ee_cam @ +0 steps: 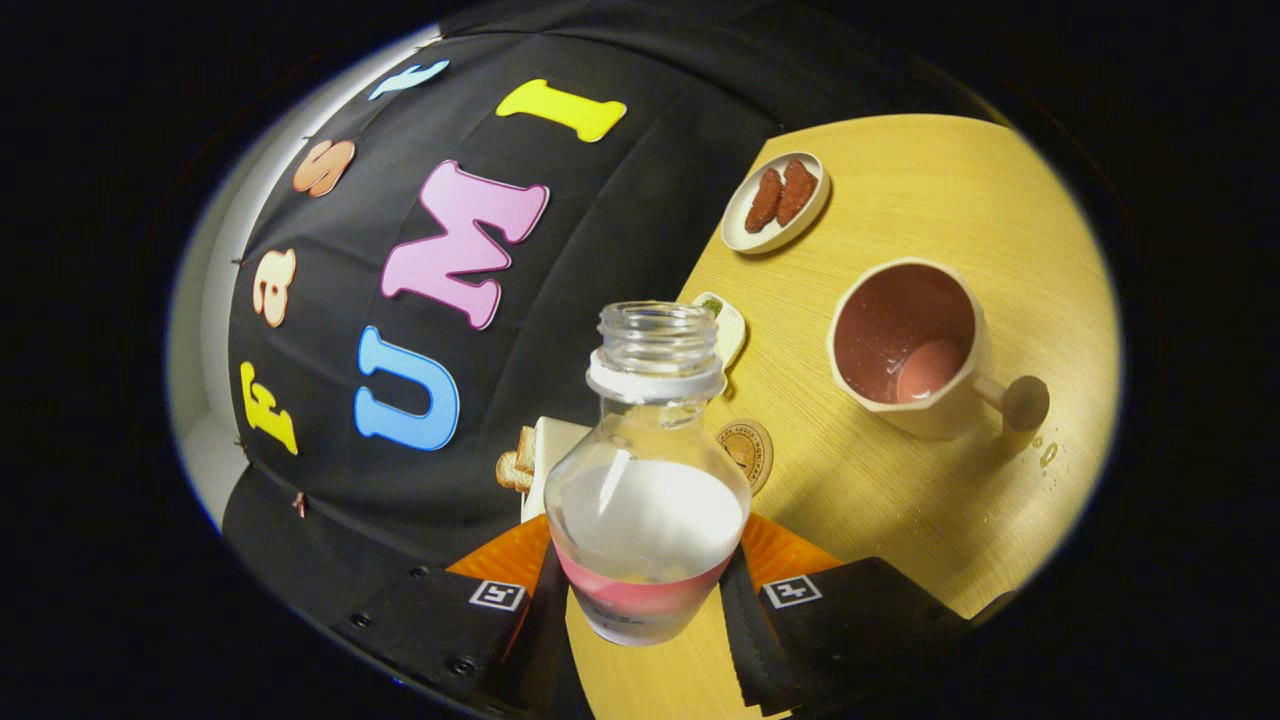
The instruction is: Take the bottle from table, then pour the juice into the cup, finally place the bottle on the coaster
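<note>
Gripper (pixel 645 590) holds the bottle (pixel 648 500) between its two fingers, one pressing on each side of the lower body. Claw is pinched on the bottle, not spread.

Bottle: clear glass or plastic, round-shouldered, narrow threaded neck with a white collar ring. No cap on it; mouth open. Some pale liquid sits inside, its surface slanted against the bottle walls. A pinkish band wraps the base, just at the level of the fingers.

The whole scene appears rolled: the table (pixel 920 500) runs off to one side of the bottle, the booth wall to the other.

Cup (pixel 910 345): cream-coloured mug with a handle, standing on the table well apart from the bottle, off to the side of the bottle's neck. Its inside shows pinkish liquid pooled at the bottom. A few small drops lie on the table by the handle.

Coaster (pixel 747 452): round, brown, with a printed ring pattern, flat on the table just beside the bottle's shoulder, partly hidden by the bottle. Nothing rests on it.

Beyond the cup, a small oval dish (pixel 775 203) carries two reddish-brown pieces of food. A second small dish (pixel 728 325) peeks out behind the bottle neck. Toast slices (pixel 518 462) sit by a white block near the wall edge.
</note>
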The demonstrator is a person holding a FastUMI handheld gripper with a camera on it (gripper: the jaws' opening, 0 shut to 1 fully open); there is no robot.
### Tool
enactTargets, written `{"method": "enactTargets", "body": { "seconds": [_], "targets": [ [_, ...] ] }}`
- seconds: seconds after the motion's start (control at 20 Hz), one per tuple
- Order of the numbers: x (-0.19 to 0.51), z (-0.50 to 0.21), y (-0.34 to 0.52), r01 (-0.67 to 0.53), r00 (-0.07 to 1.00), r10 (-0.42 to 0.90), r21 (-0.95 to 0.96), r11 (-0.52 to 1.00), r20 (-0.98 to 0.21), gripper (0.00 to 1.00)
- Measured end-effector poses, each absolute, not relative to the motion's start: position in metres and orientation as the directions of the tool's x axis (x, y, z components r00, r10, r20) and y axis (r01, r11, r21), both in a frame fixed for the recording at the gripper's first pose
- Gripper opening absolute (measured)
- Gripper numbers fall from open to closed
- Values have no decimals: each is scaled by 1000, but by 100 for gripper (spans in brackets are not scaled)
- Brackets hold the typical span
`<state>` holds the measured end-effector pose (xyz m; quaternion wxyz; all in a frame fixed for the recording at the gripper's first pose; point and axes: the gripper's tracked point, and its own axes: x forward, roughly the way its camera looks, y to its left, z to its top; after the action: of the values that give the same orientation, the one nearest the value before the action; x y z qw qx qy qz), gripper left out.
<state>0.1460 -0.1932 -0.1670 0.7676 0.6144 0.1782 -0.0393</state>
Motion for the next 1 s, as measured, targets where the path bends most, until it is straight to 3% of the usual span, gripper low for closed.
{"method": "enactTargets", "body": {
  "seconds": [0.65, 1.0],
  "targets": [
    [159, -185, -225, 405, 913, 115, 900, -159, -390, 71],
    [166, -186, -226, 422, 906, 126, 866, -267, -403, 71]
  ]
}}
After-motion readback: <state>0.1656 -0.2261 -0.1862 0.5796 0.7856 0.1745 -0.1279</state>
